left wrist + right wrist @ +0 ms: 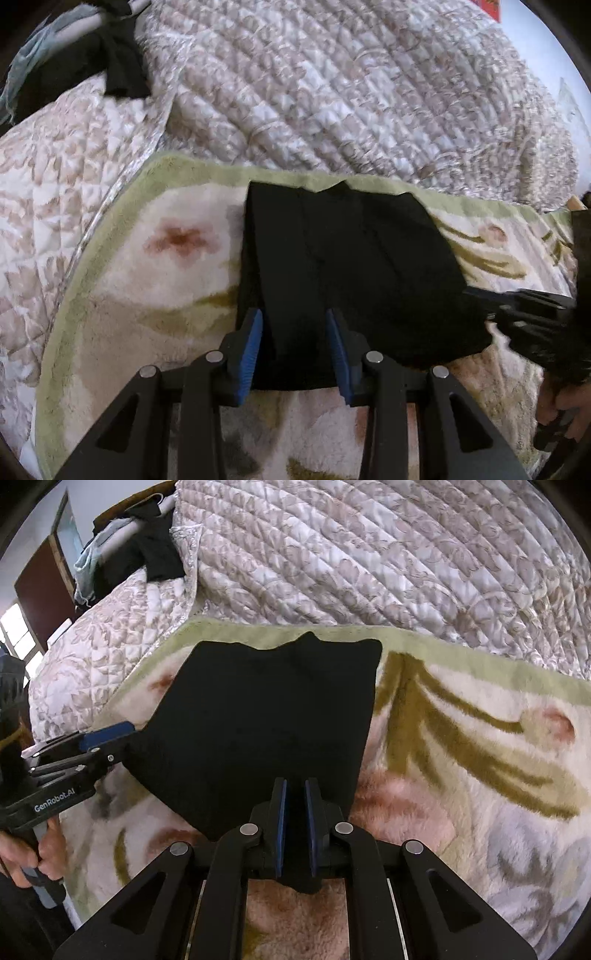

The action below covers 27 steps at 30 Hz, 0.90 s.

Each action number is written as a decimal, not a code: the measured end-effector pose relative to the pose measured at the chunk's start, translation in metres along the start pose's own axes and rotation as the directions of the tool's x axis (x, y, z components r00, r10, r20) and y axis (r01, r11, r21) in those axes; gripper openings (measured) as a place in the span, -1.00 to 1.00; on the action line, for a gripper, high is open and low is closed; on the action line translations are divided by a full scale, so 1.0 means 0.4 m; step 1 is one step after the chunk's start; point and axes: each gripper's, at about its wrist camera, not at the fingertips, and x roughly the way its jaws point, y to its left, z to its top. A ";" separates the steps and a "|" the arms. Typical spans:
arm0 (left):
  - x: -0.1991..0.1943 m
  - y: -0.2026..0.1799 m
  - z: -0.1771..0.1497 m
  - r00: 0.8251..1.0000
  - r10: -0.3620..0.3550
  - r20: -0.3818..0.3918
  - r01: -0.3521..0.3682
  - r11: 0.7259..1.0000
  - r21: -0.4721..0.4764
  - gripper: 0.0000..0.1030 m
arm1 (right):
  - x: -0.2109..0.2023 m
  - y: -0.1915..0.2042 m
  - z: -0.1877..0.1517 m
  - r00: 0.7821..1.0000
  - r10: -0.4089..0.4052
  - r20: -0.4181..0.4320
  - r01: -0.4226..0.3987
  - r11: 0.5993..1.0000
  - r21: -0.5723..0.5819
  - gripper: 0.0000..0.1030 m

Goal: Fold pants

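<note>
OK, the black pants (266, 723) are lying on the flowery fleece blanket (461, 738) on the bed, already down to a compact, roughly square bundle, far edge right up near the blanket's green border. Quilted bedspread (369, 561) bunched up behind it, and a heap of dark clothes (147, 550) way off at the back left, not part of this.

Right gripper (295, 830): jaws pinched nearly together on the near edge of the bundle, w/ a bit of black cloth poking out below the blue pads (282, 827). So that one's got hold of the fabric.

Left gripper (294, 349): jaws standing apart, straddling the near left part of the pants, pads either side of a ridge of cloth. Not clamped on anything from what I can see. From the right wrist view its fingers come in at the bundle's left corner, touching or just beside it, hard to say which.

Looks to me like a late fold, prob the last one or close to it. Next I'd guess the left needs to close on its corner so both near corners are held, then lift together and carry the near edge over to the far edge, keeping it level so the layers don't slide apart. Could also be final tidying, can't rule that out.
</note>
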 end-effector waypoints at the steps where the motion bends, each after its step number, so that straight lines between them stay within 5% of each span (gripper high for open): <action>1: -0.001 0.004 -0.002 1.000 0.001 -0.003 -0.001 1.000 -0.006 -0.24 | -0.011 0.000 0.001 1.000 0.001 0.007 -0.001 1.000 0.007 -0.82; 6: -0.049 -0.006 -0.023 1.000 0.011 0.027 -0.011 1.000 -0.006 -0.24 | -0.078 0.019 -0.021 0.999 0.018 0.035 -0.018 1.000 -0.004 -0.82; 11: -0.091 -0.029 -0.076 1.000 0.003 0.025 -0.002 1.000 -0.018 -0.24 | -0.121 0.047 -0.090 0.999 0.012 0.034 -0.011 1.000 -0.029 -0.55; 27: -0.060 -0.041 -0.177 0.997 0.076 -0.034 -0.077 0.997 -0.012 -0.15 | -0.104 0.070 -0.184 0.998 -0.064 0.002 0.064 0.997 -0.051 -0.55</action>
